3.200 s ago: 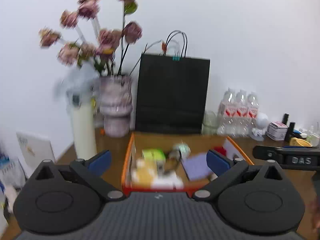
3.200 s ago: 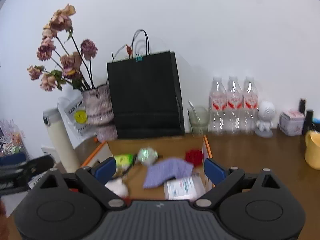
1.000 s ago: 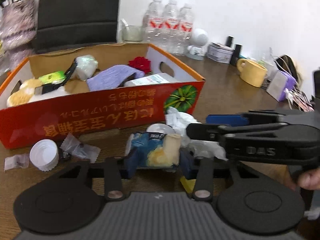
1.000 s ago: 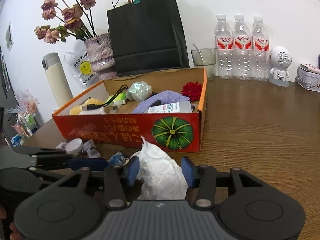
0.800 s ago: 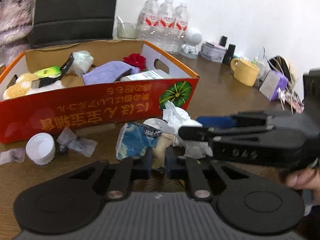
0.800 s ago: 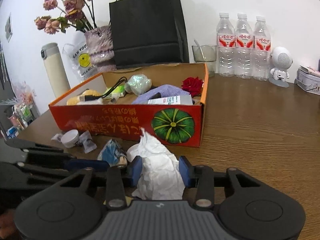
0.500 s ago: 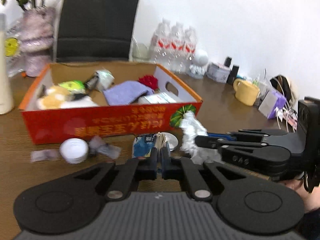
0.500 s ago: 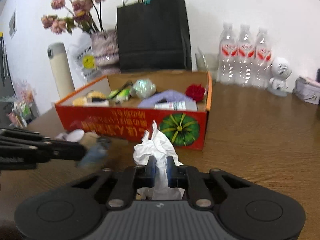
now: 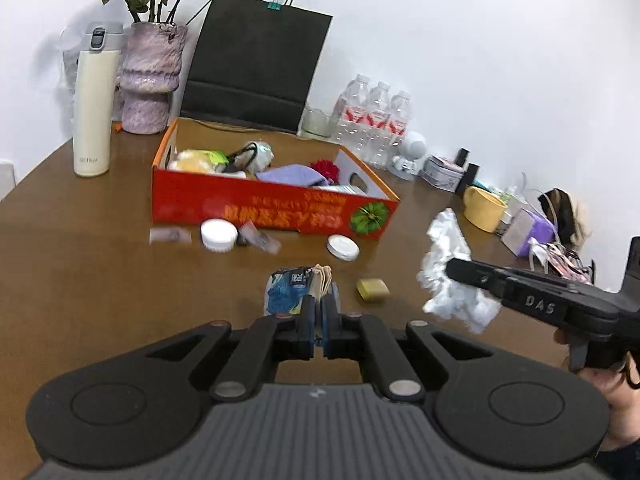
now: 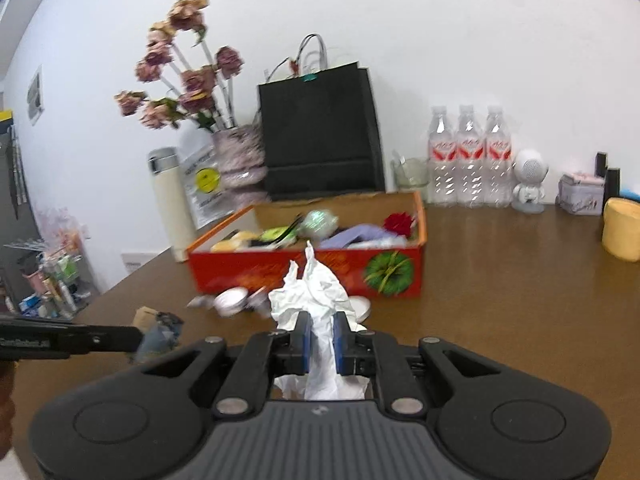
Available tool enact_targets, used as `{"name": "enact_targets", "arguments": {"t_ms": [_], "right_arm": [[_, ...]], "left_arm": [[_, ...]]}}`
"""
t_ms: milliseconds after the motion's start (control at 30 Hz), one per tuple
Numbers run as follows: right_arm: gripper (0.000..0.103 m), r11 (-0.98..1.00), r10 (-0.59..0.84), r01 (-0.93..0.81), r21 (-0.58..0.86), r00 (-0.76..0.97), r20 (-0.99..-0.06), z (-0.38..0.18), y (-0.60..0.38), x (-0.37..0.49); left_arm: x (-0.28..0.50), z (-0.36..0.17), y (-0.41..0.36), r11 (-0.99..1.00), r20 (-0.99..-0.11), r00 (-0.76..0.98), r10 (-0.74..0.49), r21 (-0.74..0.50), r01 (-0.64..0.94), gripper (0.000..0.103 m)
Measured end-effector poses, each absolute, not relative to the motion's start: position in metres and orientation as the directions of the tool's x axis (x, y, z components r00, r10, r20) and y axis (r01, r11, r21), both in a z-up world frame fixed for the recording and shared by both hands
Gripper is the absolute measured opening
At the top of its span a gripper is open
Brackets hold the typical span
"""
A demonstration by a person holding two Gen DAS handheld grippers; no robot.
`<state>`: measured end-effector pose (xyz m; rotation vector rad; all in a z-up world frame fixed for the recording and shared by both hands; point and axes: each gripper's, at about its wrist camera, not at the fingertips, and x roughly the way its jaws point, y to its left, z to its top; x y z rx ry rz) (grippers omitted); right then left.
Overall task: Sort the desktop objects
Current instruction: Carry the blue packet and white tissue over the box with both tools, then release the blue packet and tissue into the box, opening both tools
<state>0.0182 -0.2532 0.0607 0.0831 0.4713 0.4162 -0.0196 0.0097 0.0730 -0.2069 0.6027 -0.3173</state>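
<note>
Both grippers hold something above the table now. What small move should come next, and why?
Probably carry both forward over the orange box and open there. The left gripper is shut on the blue packet and the right gripper on the crumpled tissue, both lifted off the table. The box, already holding sorted items, lies just ahead.

bare table (image 9: 100, 272) left – orange box (image 9: 256, 204), 2 caps (image 9: 219, 234) ahead

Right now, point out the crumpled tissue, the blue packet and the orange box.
crumpled tissue (image 10: 316, 292): right wrist view, its bunched upper part.
blue packet (image 9: 286, 290): left wrist view, its printed face.
orange box (image 9: 256, 208): left wrist view, its front wall.
</note>
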Motion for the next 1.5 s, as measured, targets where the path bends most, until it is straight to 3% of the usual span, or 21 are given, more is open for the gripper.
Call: {"name": "enact_targets", "arguments": {"t_ms": [367,533,633,700,833,1000,1233,1367,1500], "right_arm": [[0.01,0.904,0.426,-0.396,0.158,0.824,-0.374,0.078,-0.252,-0.015],[0.01,0.897,0.443,-0.409,0.17,0.811,-0.382,0.094,-0.255,0.026],[0.01,0.889,0.456,-0.426,0.165,0.808,-0.374,0.11,-0.251,0.064],[0.01,0.887,0.46,-0.434,0.155,0.81,-0.363,0.122,-0.247,0.098],[0.01,0.895,0.443,-0.429,0.123,0.821,-0.36,0.141,-0.238,0.176],[0.01,0.913,0.401,-0.39,0.119,0.804,-0.439,0.134,-0.227,0.274],[0.01,0.933,0.332,-0.326,0.15,0.629,-0.703,0.07,-0.177,0.398],[0.01,0.943,0.271,-0.316,0.107,0.54,-0.797,0.034,-0.152,0.429],[0.012,0.941,0.251,-0.329,0.081,0.514,-0.821,0.029,-0.14,0.439]], "left_arm": [[-0.048,0.092,0.013,0.934,-0.459,0.819,-0.345,-0.253,0.252,0.004],[0.002,0.126,0.032,0.889,-0.398,0.811,-0.428,-0.347,0.299,0.004],[0.042,0.157,0.033,0.924,-0.366,0.855,-0.368,-0.245,0.293,0.004],[0.08,0.171,0.035,0.918,-0.359,0.851,-0.384,-0.247,0.31,0.004],[0.163,0.176,0.025,0.945,-0.422,0.846,-0.326,-0.18,0.274,0.004],[0.257,0.144,0.013,0.96,-0.549,0.788,-0.279,-0.155,0.232,0.004],[0.348,0.072,0.012,0.972,-0.739,0.632,-0.232,-0.164,0.166,0.004],[0.364,0.044,0.012,0.965,-0.786,0.559,-0.263,-0.207,0.162,0.006],[0.363,0.043,0.019,0.958,-0.782,0.553,-0.287,-0.219,0.187,0.011]]}}
